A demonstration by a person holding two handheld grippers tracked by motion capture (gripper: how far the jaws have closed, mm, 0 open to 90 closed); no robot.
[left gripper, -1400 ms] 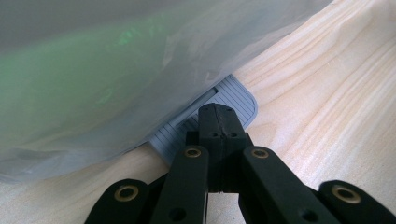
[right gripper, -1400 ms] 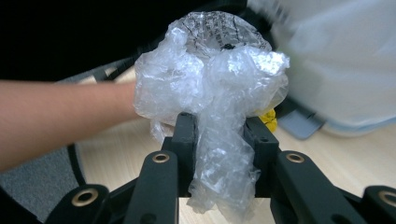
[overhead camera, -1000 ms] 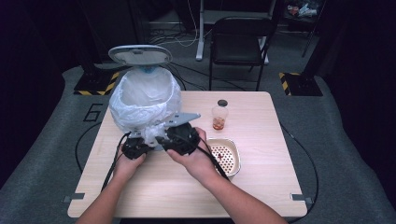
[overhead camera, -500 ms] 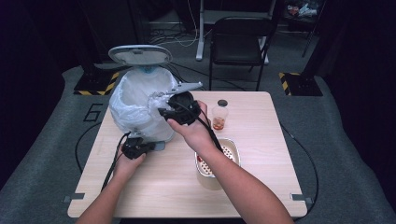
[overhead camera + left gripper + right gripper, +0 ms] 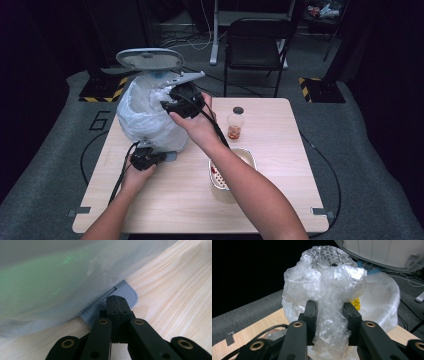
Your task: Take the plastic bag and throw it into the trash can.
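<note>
Crumpled clear plastic (image 5: 332, 322) is clamped between the jaws of the right gripper (image 5: 170, 104), raised over the bag-lined bin (image 5: 150, 120) on the table (image 5: 280, 200). Jaws of the left gripper (image 5: 117, 305) are pressed shut on the bin's grey pedal (image 5: 125, 291).

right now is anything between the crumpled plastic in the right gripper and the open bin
Nothing visible. The right gripper holds the crumpled plastic at the lined bin, whose lid stands up.
</note>
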